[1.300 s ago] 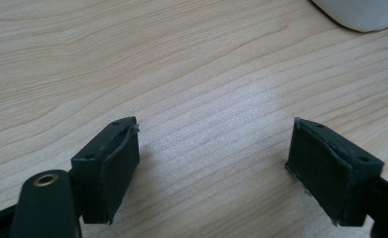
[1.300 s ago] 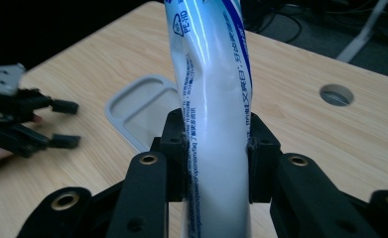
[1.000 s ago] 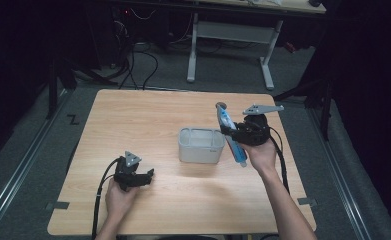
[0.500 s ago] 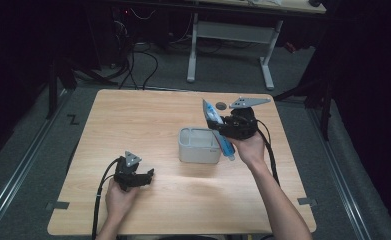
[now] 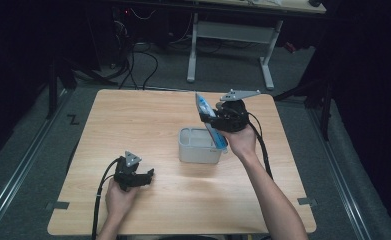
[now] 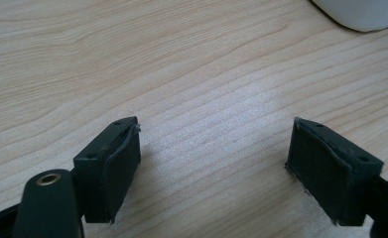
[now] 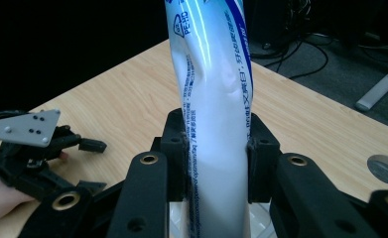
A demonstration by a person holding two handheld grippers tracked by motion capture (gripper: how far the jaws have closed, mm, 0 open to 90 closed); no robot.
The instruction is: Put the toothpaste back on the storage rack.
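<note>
My right claw (image 7: 216,161) grips one white-and-blue tube (image 7: 214,114) above the single grey box (image 5: 199,145); its long axis tilts, upper end far-left, lower end dipping into the box. My left claw (image 6: 214,168) gapes empty over the table (image 5: 133,120), near-left.

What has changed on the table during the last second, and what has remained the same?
The right gripper, shut on the toothpaste tube, moved left and toward the far side, so the tube's lower end now hangs over the white container instead of beside it. It kept hold of the tube throughout. The left gripper stayed open and resting on the wooden table, and the container did not move.
</note>
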